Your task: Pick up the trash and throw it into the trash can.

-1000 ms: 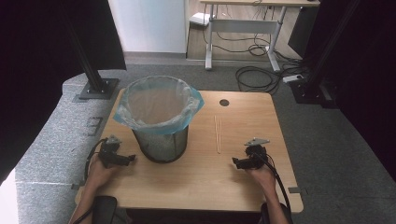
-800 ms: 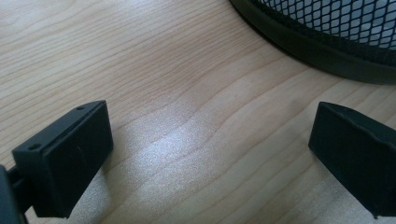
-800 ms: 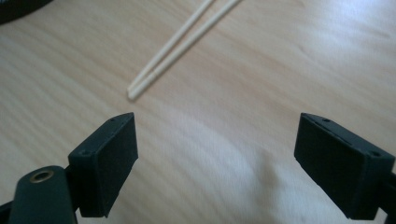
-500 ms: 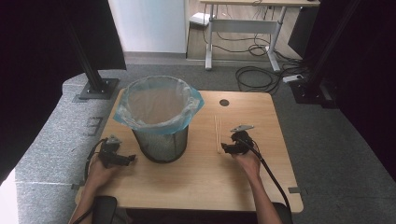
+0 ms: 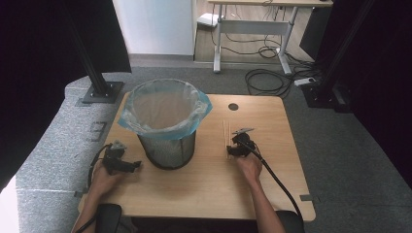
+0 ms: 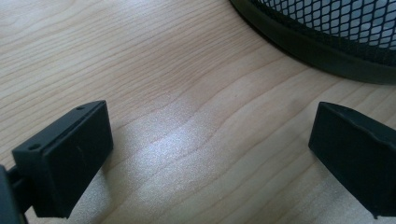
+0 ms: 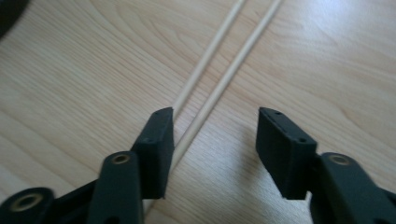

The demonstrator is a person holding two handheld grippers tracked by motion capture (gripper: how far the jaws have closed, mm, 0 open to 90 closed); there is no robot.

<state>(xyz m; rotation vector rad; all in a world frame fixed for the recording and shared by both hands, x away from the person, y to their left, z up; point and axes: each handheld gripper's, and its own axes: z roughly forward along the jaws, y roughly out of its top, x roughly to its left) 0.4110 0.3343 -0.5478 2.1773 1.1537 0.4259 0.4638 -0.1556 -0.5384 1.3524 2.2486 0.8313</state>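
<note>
The two wooden skewers (image 7: 219,84) lie side by side on the tabletop (image 5: 272,189) right of the mesh bin (image 5: 167,148), long axis running away from the right tool (image 5: 230,151), whose jaws, just narrowing, straddle one without pinching; the left tool (image 5: 137,165) rests released.

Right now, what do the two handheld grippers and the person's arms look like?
Both grippers are black. The left gripper has two blocky rectangular jaws with small screw holes on top. The right gripper has similar black jaws on arms with brass-coloured pivot rivets, and in the high view a grey three-cornered plate sits on top. A black cable trails back along the right forearm. Both forearms are bare, with no sleeves in sight.
</note>
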